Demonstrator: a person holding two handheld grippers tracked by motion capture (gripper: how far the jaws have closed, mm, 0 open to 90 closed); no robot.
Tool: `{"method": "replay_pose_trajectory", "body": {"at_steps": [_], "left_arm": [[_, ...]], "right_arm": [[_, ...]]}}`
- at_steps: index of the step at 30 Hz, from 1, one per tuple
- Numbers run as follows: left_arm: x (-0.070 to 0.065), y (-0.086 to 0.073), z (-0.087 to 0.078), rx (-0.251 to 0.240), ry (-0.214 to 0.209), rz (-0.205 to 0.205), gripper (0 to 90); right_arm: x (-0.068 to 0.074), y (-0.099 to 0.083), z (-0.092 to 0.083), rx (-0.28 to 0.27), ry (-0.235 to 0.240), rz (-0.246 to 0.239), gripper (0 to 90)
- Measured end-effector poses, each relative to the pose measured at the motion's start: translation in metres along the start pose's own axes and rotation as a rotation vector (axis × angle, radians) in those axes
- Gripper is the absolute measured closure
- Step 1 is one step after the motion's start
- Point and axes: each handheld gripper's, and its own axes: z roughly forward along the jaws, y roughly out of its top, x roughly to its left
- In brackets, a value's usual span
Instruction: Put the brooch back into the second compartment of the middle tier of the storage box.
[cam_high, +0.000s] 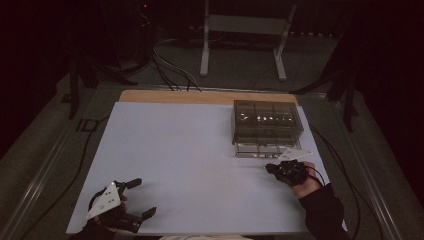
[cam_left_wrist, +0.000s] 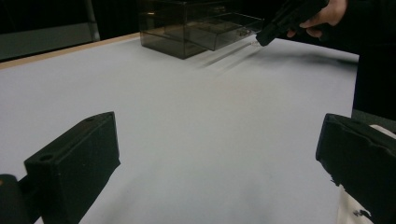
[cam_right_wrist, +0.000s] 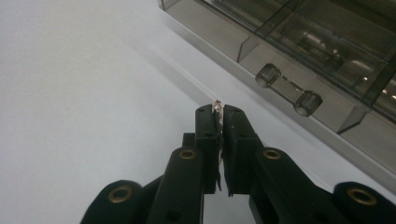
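Right gripper (cam_high: 276, 168), lower right of the high view: my jaws are pressed together on a small thin object (cam_right_wrist: 217, 108), metallic-looking, whose tip pokes out at the jaw tips; I cannot identify it. Jaw tips sit just beside the front edge of the smoky transparent drawer box (cam_high: 267, 127), which stands at the upper right of the white sheet (cam_high: 190, 160). Its lowest drawer (cam_right_wrist: 327, 88) is pulled out, its clear two-post handle (cam_right_wrist: 288, 89) at right centre of the right gripper view. Left gripper (cam_high: 135, 199), lower left of the high view: jaws spread wide, nothing between them, above bare sheet, well apart from the box.
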Motion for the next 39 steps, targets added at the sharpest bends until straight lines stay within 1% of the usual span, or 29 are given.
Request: {"method": "replay_pose_trajectory", "body": {"at_steps": [12,17,24,35,39], "left_arm": [[0.0,0.0,0.0,0.0,0.0,0.001,0.5],[0.0,0.0,0.0,-0.001,0.0,0.001,0.5],[0.0,0.0,0.0,0.0,0.001,0.001,0.5],[0.0,0.0,0.0,0.002,0.004,0.001,0.5],[0.0,0.0,0.0,0.002,0.004,0.002,0.5]], "right_arm": [[0.004,0.009,-0.005,-0.008,0.0,-0.022,86.1],[0.006,0.016,-0.008,-0.013,-0.003,-0.038,86.0],[0.006,0.021,-0.009,-0.02,-0.002,-0.045,86.0],[0.001,0.031,-0.019,-0.051,-0.027,-0.056,86.0],[-0.001,0.034,-0.022,-0.061,-0.036,-0.051,86.0]]}}
